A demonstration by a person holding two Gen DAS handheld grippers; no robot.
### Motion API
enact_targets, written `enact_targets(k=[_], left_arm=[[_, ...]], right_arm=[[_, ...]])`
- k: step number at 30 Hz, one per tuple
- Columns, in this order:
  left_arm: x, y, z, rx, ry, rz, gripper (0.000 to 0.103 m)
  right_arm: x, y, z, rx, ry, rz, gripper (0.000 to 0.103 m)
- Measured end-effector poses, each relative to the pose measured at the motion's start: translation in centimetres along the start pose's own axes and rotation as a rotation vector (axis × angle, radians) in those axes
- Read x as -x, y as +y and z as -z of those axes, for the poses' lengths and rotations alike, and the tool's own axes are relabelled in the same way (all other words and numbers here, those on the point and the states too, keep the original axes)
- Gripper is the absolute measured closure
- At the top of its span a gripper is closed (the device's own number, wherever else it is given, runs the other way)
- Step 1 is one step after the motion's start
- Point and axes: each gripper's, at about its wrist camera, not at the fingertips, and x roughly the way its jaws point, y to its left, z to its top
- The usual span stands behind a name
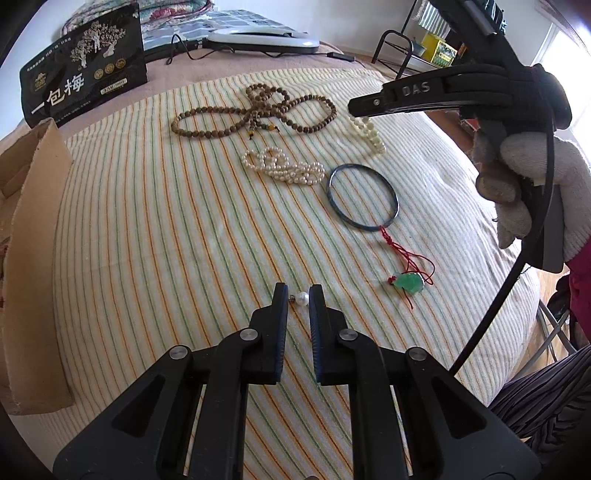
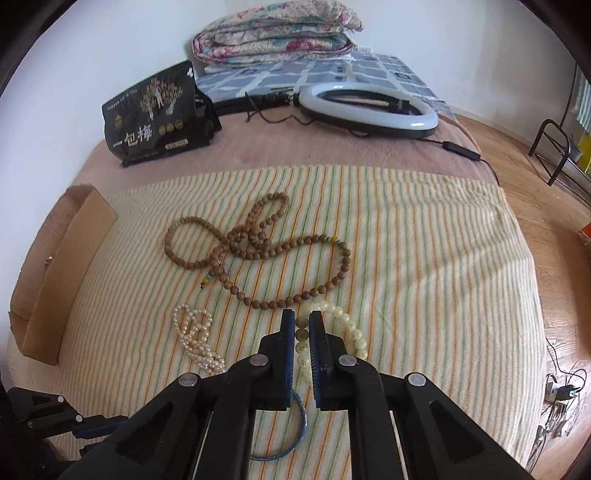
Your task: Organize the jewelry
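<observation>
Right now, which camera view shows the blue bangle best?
The left wrist view. The blue bangle lies whole and unobstructed on the striped cloth, its red cord running to the green pendant. In the right wrist view the right gripper hides most of it, leaving only an arc.

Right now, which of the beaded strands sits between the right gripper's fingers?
The cream bead bracelet: the right gripper straddles its near side. The brown wooden strand and pearl strand lie apart, untouched.

Black snack bag (image 2: 159,116) standing on pink blanket (image 2: 295,155), ring light (image 2: 369,110) lying flat, folded floral quilt (image 2: 277,35) behind
</observation>
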Motion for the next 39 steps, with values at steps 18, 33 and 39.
enact_targets(k=[18,33,39], left_arm=[[5.6,1.8,-1.4,0.034,-0.146,0.001,0.093],[4.2,2.6,-0.3,0.073,-0.077,0.039,0.087],[2.2,1.1,0.1,0.046,-0.051,0.036,0.064]], right_arm=[[6.3,1.8,-2.0,-0.045,-0.161,-0.052,0.098],[7.5,5.1,-2.1,0.026,-0.196,-0.059,0.098],[7.7,3.5,-2.0,0.008,-0.196,-0.051,0.098]])
